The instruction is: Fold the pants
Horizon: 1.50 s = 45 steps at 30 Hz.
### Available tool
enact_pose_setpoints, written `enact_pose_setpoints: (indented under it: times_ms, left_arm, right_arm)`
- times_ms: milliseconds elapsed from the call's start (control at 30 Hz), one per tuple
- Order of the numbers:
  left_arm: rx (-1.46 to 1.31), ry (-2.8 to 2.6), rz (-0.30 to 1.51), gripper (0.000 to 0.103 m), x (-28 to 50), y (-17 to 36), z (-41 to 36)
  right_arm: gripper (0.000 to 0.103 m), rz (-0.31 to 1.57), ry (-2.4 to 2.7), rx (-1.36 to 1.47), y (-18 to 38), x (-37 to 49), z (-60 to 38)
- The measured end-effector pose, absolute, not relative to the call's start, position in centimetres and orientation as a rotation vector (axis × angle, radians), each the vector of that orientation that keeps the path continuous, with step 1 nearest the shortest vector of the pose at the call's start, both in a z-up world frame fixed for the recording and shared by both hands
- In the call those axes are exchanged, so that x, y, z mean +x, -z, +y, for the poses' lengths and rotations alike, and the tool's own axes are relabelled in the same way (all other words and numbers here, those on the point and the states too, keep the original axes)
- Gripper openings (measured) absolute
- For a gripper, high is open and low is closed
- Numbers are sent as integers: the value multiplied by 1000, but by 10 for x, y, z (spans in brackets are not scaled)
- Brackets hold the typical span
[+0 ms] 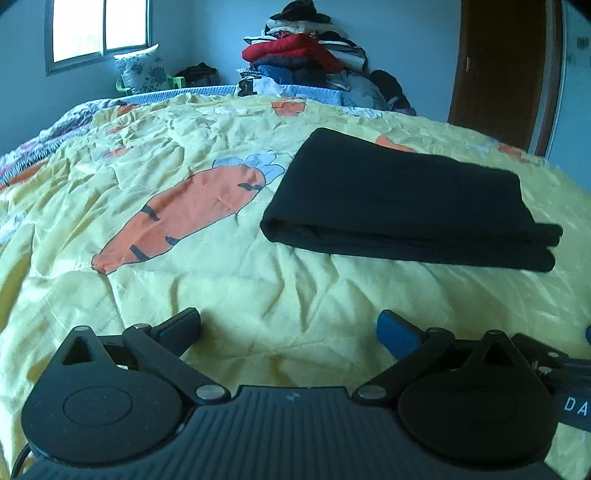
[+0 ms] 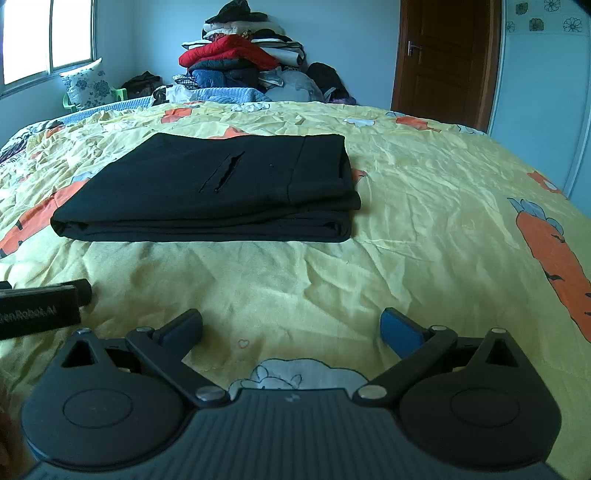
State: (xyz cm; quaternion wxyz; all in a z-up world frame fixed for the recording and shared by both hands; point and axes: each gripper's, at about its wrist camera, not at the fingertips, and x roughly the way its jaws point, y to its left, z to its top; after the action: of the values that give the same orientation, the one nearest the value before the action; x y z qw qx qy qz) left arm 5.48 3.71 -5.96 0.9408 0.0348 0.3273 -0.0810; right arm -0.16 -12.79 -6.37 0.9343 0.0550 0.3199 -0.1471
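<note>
The left gripper [image 1: 289, 328] is being held low over the yellow carrot-print bedspread [image 1: 229, 295], its two fingers spread wide apart with nothing between them. The right gripper [image 2: 291, 328] is being held the same way, fingers parted and empty, above the same bedspread [image 2: 424, 221]; part of the left gripper's body is being seen at the left edge of the right wrist view. Ahead of both, well clear of the fingertips, the black pants [image 2: 207, 188] are lying folded into a flat, layered rectangle on the bedspread, a pocket slit showing on the top layer. In the left wrist view the pants [image 1: 402, 199] are being seen ahead and to the right, beside a large printed carrot [image 1: 184, 214]. Beyond the bed, a pile of clothes [image 2: 240, 59] is being stacked against the wall, with a window [image 1: 99, 29] to the left and a brown door [image 2: 447, 55] to the right.
</note>
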Motion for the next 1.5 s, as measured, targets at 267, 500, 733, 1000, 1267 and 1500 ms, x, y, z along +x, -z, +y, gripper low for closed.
enact_pose_setpoints:
  times_ms: [267,500,733,1000,1267,1500]
  left_arm:
    - [64,166,669,103,55,59,38]
    - [64,167,669,103,55,59,38]
    - [64,167,669,103,55,59,38]
    - [64,167,670,103,55,59,38]
    - [64,166,669,103,55,60,38]
    - [64,166,669,103,55,60,38]
  right_arm:
    - [103,654,300,113,64,-1,-127]
    - [103,654,259,59,60,0,-125]
    - [103,639,245,-23,60,6,-114]
    - [103,655,218,93,64,6,-129]
    - [103,654,219,93,65,5,-127]
    - [103,654,219,95,65,5,-128]
